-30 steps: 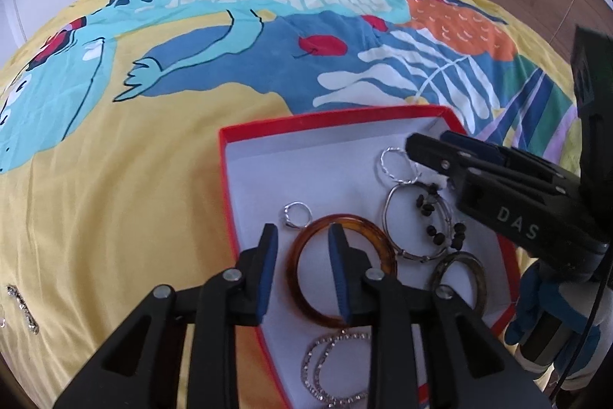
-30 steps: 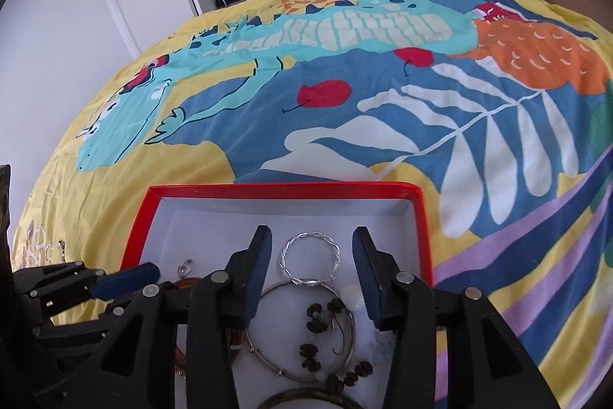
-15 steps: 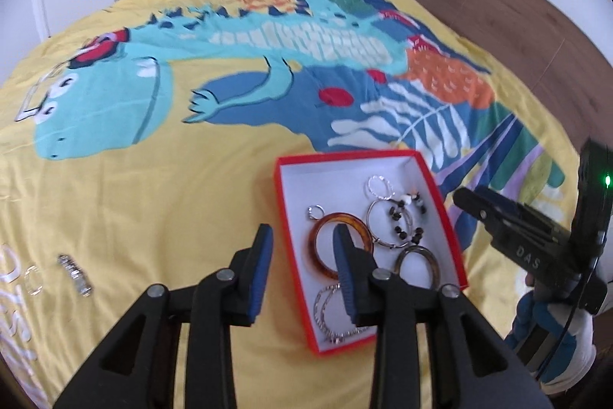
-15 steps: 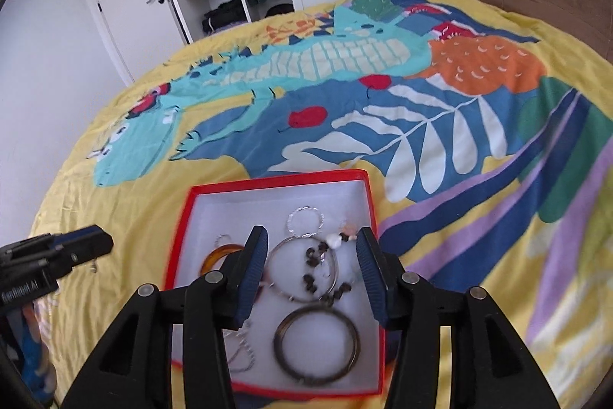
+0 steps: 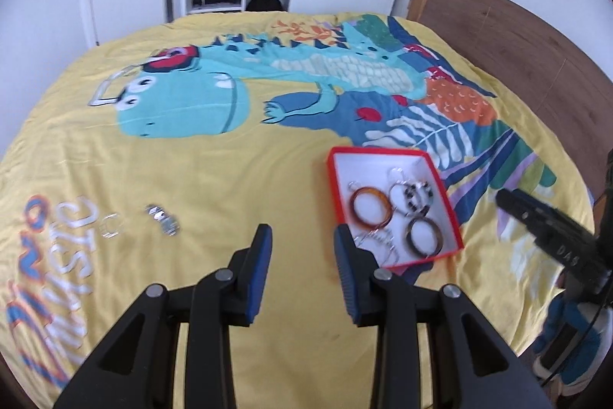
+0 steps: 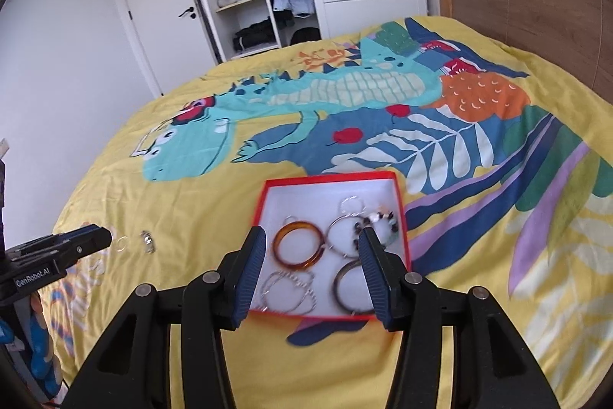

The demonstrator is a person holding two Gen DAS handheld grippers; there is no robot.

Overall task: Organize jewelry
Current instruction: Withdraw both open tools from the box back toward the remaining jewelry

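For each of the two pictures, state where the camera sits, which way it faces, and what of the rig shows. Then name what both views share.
Left wrist: on the left gripper, looking down along its open fingers over the yellow bedspread toward the wardrobe; the right gripper shows at right.
Right wrist: on the right gripper, above the red box, fingers open; the left gripper shows at left.
Shared: box, amber bangle, loose pieces on the spread.

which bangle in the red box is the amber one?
The amber bangle lies at the left of the red box, translucent orange-brown. The dark bangle at the near right is blackish brown; the other rings are thin silver.
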